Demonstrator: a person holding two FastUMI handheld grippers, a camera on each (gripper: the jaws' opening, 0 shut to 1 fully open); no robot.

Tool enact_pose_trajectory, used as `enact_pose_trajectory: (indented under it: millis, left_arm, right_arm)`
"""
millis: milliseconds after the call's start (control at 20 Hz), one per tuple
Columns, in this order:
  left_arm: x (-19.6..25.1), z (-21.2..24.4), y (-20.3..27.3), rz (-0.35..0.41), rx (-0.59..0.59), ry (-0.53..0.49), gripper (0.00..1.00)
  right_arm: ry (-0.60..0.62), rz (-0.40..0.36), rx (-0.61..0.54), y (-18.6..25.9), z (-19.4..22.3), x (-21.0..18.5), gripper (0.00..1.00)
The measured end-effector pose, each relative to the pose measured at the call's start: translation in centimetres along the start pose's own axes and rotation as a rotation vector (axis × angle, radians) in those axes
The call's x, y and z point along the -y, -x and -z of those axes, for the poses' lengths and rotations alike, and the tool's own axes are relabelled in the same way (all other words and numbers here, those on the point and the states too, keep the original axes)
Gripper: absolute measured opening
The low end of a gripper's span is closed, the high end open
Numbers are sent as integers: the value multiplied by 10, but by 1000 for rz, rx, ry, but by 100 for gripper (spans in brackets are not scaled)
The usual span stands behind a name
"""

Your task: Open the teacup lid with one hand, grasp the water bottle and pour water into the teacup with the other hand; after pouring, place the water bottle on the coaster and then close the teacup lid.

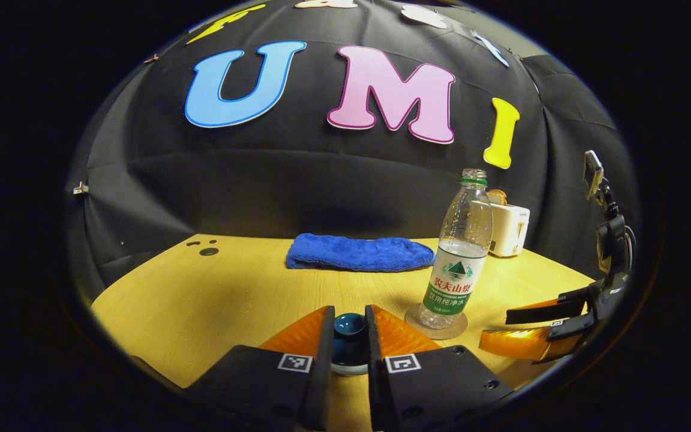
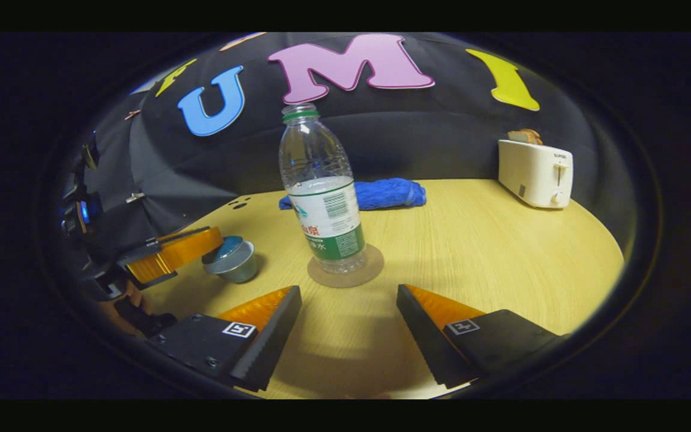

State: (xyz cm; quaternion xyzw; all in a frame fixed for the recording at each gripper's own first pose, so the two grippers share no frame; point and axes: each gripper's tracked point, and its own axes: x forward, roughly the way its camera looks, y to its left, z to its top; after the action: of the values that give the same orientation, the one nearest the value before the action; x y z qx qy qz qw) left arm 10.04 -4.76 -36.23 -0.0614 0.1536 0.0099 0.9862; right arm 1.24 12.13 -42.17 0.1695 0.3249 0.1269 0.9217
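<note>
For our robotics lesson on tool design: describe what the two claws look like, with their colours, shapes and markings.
Both claws, left and right, match: black bodies with small screws, each side bearing a square black-and-white marker. The fingers are wedge-shaped, translucent orange outside, with black ridged pads inside.

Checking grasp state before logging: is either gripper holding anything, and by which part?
The left gripper has its jaws closed on the knob of the teacup lid. The right gripper holds nothing; its jaws stand open, short of the water bottle.
</note>
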Motion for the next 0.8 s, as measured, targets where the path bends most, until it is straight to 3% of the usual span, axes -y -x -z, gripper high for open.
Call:
enact_pose_trajectory:
  millis: [250,350,400,550,600,800]
  left_arm:
    - [4,10,-2,5,-25,-1,34]
    - [6,13,-4,2,-23,-20,31]
    - [6,13,-4,-2,-19,-31,36]
    - [7,11,-4,-8,-11,-45,33]
    - [7,9,-3,-10,-9,-43,43]
    - [7,-14,7,-2,-2,-11,63]
  right_arm:
    - [26,21,4,3,-4,7,99]
    - [31,21,6,3,-5,7,99]
    - [28,18,8,4,-7,7,99]
    - [29,11,15,6,-13,5,99]
    - [33,8,22,7,-15,4,99]
    - [33,2,59,20,-35,-9,99]
